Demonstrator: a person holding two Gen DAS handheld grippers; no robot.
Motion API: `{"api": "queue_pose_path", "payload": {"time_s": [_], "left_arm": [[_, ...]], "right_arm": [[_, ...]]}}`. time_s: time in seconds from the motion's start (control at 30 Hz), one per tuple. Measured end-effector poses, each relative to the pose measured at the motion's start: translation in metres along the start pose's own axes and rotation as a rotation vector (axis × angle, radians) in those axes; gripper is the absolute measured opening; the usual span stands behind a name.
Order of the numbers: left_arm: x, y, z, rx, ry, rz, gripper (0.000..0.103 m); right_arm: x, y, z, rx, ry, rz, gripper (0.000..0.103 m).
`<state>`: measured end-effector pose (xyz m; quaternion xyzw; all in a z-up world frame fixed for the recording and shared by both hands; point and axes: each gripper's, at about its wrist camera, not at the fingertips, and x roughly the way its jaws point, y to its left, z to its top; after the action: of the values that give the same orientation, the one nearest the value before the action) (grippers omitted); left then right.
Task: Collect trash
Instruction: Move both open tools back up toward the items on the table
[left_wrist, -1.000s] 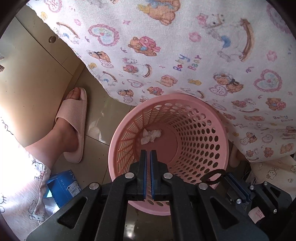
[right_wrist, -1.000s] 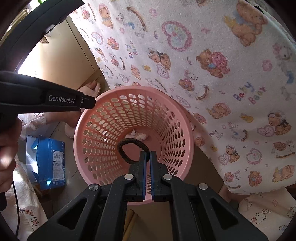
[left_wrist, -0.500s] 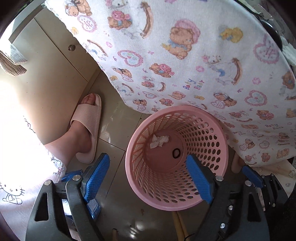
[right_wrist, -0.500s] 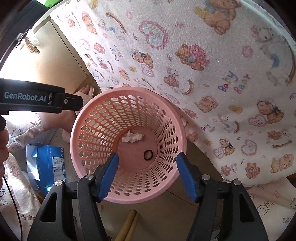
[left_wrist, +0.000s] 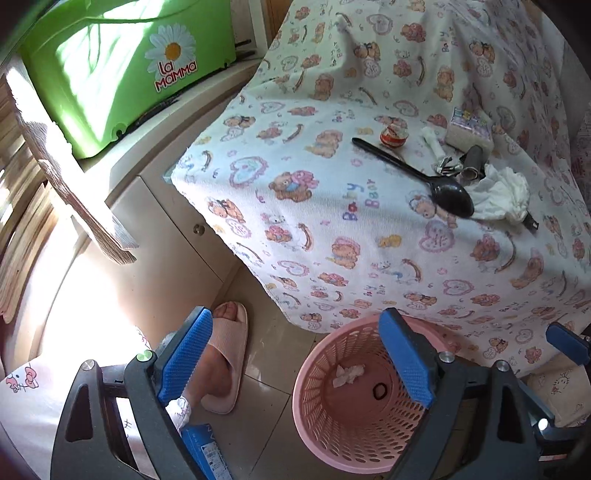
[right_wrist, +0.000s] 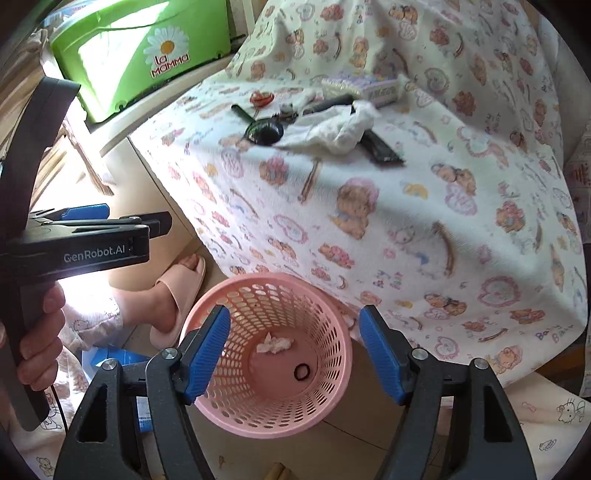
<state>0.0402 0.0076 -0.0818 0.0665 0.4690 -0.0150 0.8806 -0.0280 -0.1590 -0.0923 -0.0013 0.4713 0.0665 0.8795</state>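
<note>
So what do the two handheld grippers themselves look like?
Both the left gripper and right gripper have black plastic frames with silver screws and ribbed blue fingers. The left one's side reads GenRobot.AI in white.

blue box (left_wrist: 207, 454) cut off (bottom edge), half hidden

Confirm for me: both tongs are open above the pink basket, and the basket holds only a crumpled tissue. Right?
Not quite. Both wrist views show the pink basket holding two things: the crumpled tissue and a small black ring. The rest stands: the left tongs and right tongs are open above it, holding nothing.
</note>
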Motion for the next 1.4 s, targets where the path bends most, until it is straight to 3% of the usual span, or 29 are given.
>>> {"api": "queue_pose_path", "payload": {"time_s": [0.17,0.37,0.63,0.73,0.8,1.07,1.2,1.3,1.4], "left_arm": [[-0.021,0.004,0.003,-0.029,-0.122,-0.037,0.098],[-0.034,-0.002,0.003,0.007,-0.189,0.012,0.098],[-0.05,-0.009,-0.003,-0.002,-0.248,-0.027,0.098],[-0.063,-0.004,-0.001,-0.042,-0.301,-0.098,0.1],[-0.068,-0.003,0.001,-0.056,-0.328,-0.07,0.102],[-0.076,-0.014,0.03,0.009,-0.319,-0.059,0.102],[-0.082,-0.012,0.05,-0.038,-0.285,-0.168,0.102],[-0.088,-0.008,0.06,-0.115,-0.369,-0.09,0.102],[-0.093,-0.004,0.066,-0.121,-0.451,-0.08,0.102]], "right_arm": [[-0.023,-0.001,0.012,-0.041,-0.109,-0.044,0.085],[-0.04,-0.016,0.016,0.001,-0.179,-0.045,0.085],[-0.052,-0.022,0.02,0.025,-0.237,-0.078,0.085],[-0.055,-0.025,0.021,0.037,-0.251,-0.097,0.085],[-0.059,-0.027,0.023,0.038,-0.265,-0.11,0.085],[-0.06,-0.036,0.034,0.048,-0.272,-0.113,0.085],[-0.067,-0.042,0.049,0.04,-0.288,-0.085,0.085],[-0.071,-0.052,0.063,0.056,-0.301,-0.072,0.088],[-0.074,-0.063,0.074,0.074,-0.344,-0.099,0.092]]}}
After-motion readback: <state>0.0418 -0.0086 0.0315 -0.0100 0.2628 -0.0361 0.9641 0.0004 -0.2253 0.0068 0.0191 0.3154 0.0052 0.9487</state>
